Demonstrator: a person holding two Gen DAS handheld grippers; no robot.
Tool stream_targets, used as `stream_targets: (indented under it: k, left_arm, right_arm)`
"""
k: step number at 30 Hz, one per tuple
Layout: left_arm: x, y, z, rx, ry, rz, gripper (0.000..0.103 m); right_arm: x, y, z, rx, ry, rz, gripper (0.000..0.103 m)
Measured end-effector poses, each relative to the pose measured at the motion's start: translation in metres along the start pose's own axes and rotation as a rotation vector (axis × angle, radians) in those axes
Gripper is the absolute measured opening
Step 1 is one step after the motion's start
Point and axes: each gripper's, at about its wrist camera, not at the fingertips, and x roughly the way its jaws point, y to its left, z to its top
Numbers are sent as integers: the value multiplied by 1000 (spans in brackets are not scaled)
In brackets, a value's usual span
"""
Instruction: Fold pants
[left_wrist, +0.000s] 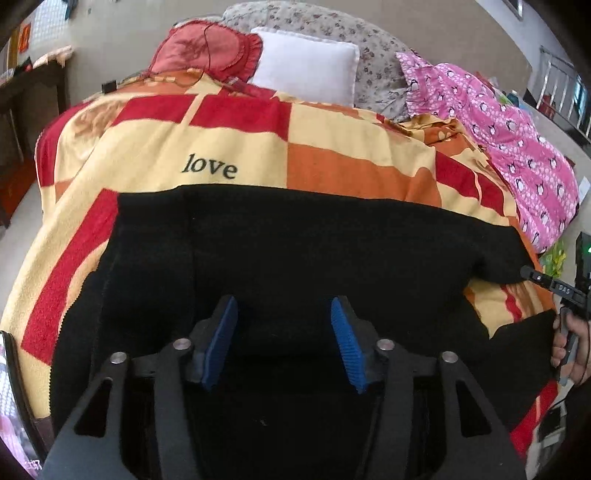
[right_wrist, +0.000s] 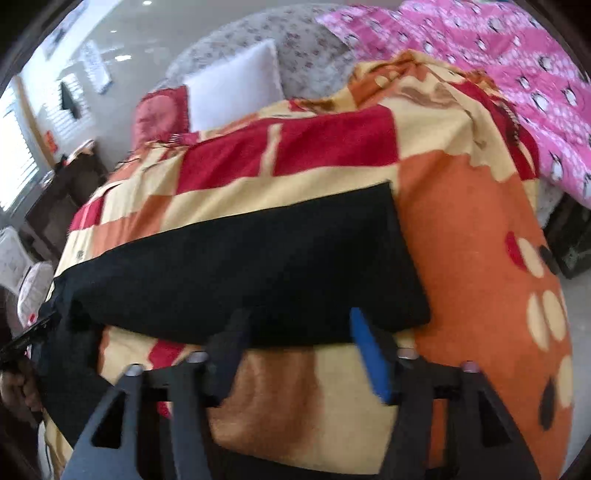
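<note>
Black pants (left_wrist: 295, 251) lie spread flat across a checked red, orange and cream blanket (left_wrist: 332, 162). My left gripper (left_wrist: 283, 301) hovers over the near part of the pants, its blue pads (left_wrist: 221, 339) apart with nothing pinched between them. In the right wrist view the pants (right_wrist: 258, 266) form a long dark band with a squared end at the right. My right gripper (right_wrist: 300, 314) stands open at that band's near edge, the cloth just under its fingertips. The right gripper also shows in the left wrist view at the far right edge (left_wrist: 546, 280), held by a hand (left_wrist: 569, 350).
A red frilled pillow (left_wrist: 207, 51) and a white pillow (left_wrist: 306, 70) sit at the back of the bed. Pink penguin-print bedding (left_wrist: 517, 140) is piled at the right. Dark wooden furniture (left_wrist: 33, 96) stands to the left, beyond the blanket's edge.
</note>
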Motion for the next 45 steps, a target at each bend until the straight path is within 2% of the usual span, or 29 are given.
stream_targets:
  k: [1,3,4,5,6,10,28,45]
  left_arm:
    - [0,-3,2,11,-1,7,58]
    - [-4,-8,-1,25,-1,23,62]
    - [-4,-7,-2,28,-2,28,63]
    - [-4,-8,-2,33,-2,35,63]
    - [-5,-9,-3,36,-3,39,64]
    - [-7,-9,-6,38,-5,47,64]
    - [-7,-9,-6,29,-6,13,70]
    - [-6,-13,-7,44,-3,39,72]
  right_arm:
    - [1,4,0,-18,4,-7,72]
    - [6,14,0,-75,27,-5,90]
    - [8,19,1,-102,41,-12,93]
    - [11,22,3,-124,57,-16,101]
    - [13,29,-1,-150,75,-21,103]
    - [25,53,-5,-263,103,-141,102]
    - [19,50,-11,-238,88,-147,102]
    - [17,47,-9,-231,84,-149,102]
